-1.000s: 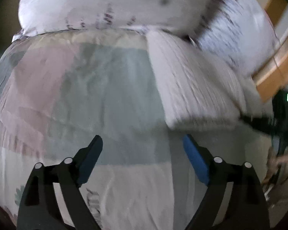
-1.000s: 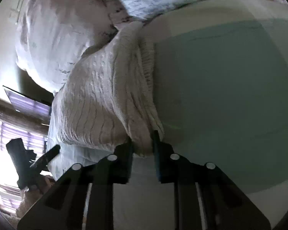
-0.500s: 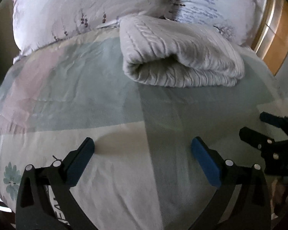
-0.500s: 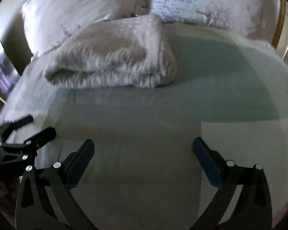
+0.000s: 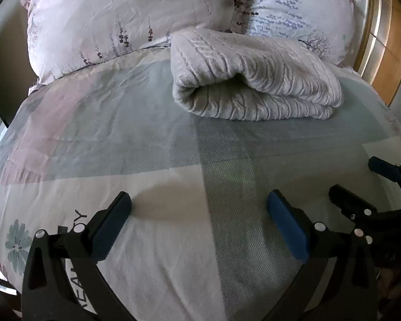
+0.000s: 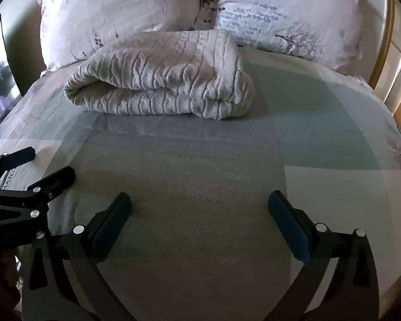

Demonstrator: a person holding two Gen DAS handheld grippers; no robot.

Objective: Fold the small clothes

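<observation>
Resting: the cream cable-knit sweater (image 5: 254, 83) lies folded into a thick bundle on the patchwork bed cover (image 5: 147, 139); nothing touches it
Sweater position: at the head end of the bed cover, its far edge just against the two pale floral pillows (image 5: 136, 18); in the right wrist view the same sweater (image 6: 163, 80) sits left of centre, in the left wrist view right of centre
Fold state: layers doubled over, with a rounded open mouth facing the cameras; the near edges look roughly even, though one corner bulges; whether sleeves are tucked inside cannot be told
Left claw: the left claw (image 5: 197, 214) hovers low over the bed cover, well short of the sweater; jaws spread wide, holding nothing; it also shows at the left edge of the right wrist view (image 6: 26, 168), likewise apart and empty
Right claw: the right claw (image 6: 200, 211) is level with its partner, equally far from the sweater; jaws fully apart, nothing between the blue pads (image 6: 291, 227)
Progress: by my judgement this garment is done, folded and set down; no other loose clothes show in either view
Left to do: perhaps a tidy of the bulging corner; otherwise another piece, if there is one out of sight
</observation>
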